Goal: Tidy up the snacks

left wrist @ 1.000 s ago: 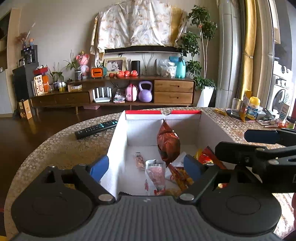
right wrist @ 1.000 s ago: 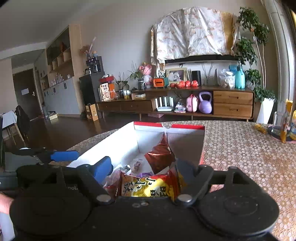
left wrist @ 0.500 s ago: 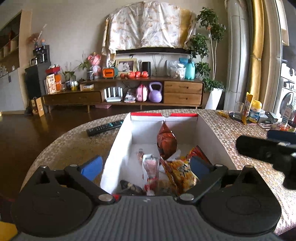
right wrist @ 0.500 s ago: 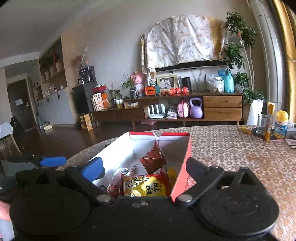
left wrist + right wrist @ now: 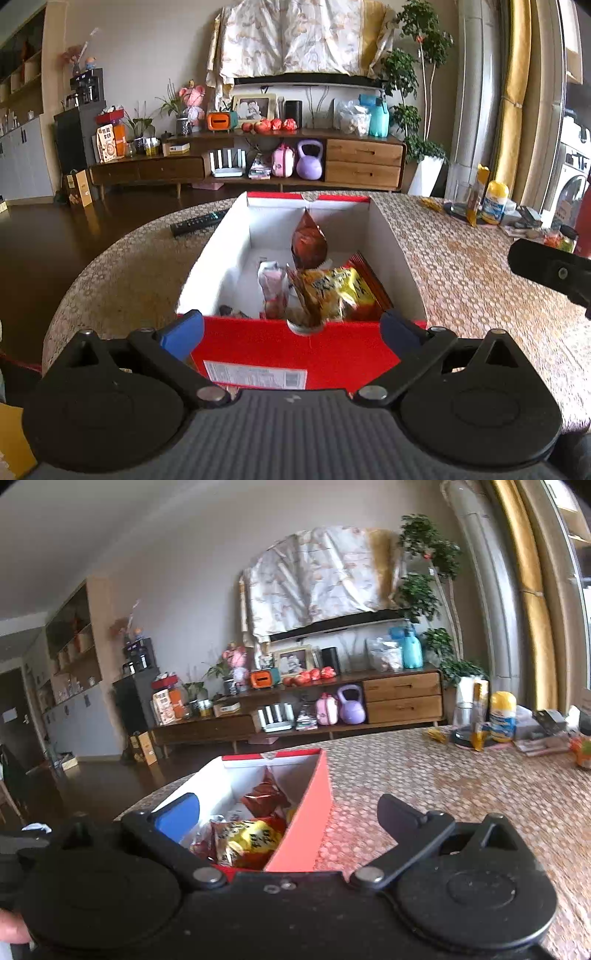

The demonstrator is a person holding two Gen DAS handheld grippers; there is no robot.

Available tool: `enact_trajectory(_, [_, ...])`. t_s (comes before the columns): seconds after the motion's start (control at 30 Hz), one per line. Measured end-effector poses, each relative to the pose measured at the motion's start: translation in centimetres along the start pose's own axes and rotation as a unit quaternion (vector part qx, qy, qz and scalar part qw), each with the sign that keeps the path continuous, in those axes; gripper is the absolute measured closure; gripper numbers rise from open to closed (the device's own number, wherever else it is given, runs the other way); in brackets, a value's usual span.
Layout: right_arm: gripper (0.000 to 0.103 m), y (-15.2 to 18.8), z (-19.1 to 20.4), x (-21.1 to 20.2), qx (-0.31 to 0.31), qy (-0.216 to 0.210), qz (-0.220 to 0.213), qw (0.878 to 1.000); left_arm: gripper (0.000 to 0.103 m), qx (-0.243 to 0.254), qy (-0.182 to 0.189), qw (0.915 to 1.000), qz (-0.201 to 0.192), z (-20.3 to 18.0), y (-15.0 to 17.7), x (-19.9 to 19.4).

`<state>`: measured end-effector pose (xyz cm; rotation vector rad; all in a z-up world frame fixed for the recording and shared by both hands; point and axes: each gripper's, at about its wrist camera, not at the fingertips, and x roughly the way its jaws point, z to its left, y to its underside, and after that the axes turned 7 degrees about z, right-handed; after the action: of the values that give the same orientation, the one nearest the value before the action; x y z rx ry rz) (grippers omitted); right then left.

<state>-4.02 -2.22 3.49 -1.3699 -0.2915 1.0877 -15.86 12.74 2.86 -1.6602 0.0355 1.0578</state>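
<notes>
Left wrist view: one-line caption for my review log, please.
Open left gripper faces the red-and-white box holding snack packets on a patterned table.

I see the box (image 5: pixel 391 236) at frame centre on the table (image 5: pixel 461 266), snack packets (image 5: pixel 332 286) inside it (bunched toward its near end). A remote (image 5: pixel 197 222) lies left of it; bottles (image 5: pixel 493 203) stand at upper right.

Daylight from right-side window; room evenly bright. Strong fisheye bending at edges, dark corner vignetting. Right wrist view motion-blurred, softer.
</notes>
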Motion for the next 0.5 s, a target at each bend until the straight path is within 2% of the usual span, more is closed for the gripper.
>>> enact_trajectory(0.13, [0.000, 1.1, -1.4, -0.6, 0.021, 0.013, 0.006, 1.000, 0.001, -0.001, -0.015, 0.9999, 0.004, -0.4, 0.5, -0.4])
enact_trajectory(0.5, [0.000, 3.5, -3.0, -1.4, 0.044, 0.034, 0.022, 0.998, 0.001, 0.001, -0.020, 0.9998, 0.001, -0.7, 0.9, -1.0])
